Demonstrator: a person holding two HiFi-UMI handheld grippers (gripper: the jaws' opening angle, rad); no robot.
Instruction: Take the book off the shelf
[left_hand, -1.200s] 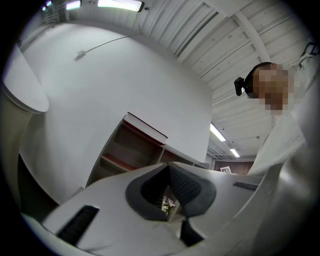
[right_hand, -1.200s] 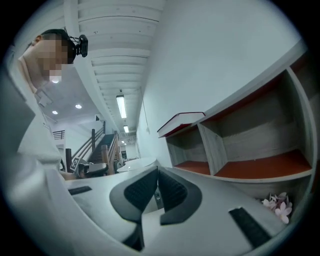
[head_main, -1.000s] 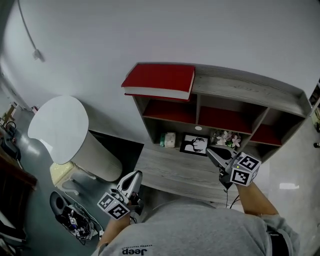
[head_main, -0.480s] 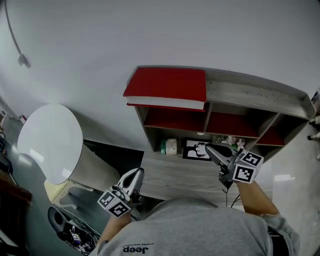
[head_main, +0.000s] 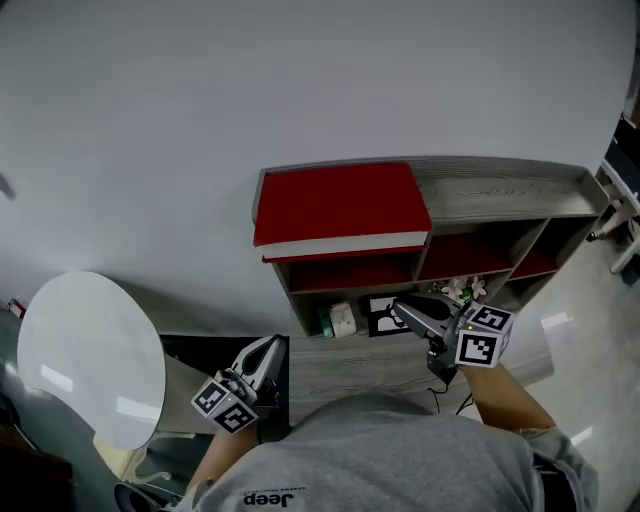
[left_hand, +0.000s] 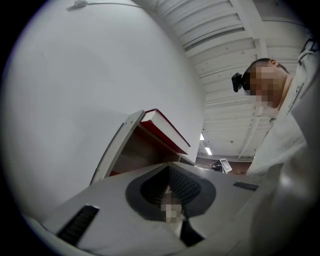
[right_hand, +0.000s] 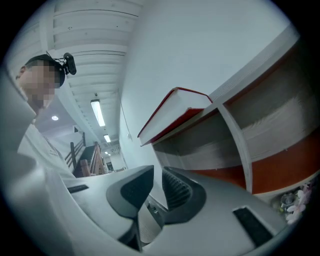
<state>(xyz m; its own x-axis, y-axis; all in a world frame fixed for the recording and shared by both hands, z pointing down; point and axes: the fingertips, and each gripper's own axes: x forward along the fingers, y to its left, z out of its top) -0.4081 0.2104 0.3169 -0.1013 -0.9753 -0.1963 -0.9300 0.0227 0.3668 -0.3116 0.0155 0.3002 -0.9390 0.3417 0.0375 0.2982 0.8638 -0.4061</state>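
The red book (head_main: 340, 205) lies flat atop the shelf (head_main: 500, 190), above both: right hand-held gripper (head_main: 400, 310) empty, jaws just easing apart; left hand-held gripper (head_main: 271, 347) clenched, lower.

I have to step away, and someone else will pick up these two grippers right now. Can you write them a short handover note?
Left gripper: jaws together, empty, low at the left edge of the grey wooden desk.
Right gripper: jaws slightly apart, have just been opening, nothing between them; it is in front of the lower compartments.
Red hardcover book: lying flat on the left end of the top board of the grey wooden shelf unit, page edge towards the person.
Done: nothing yet; neither gripper touches the book.
Left: raise the grippers to the top board, grip the book and lift it off.
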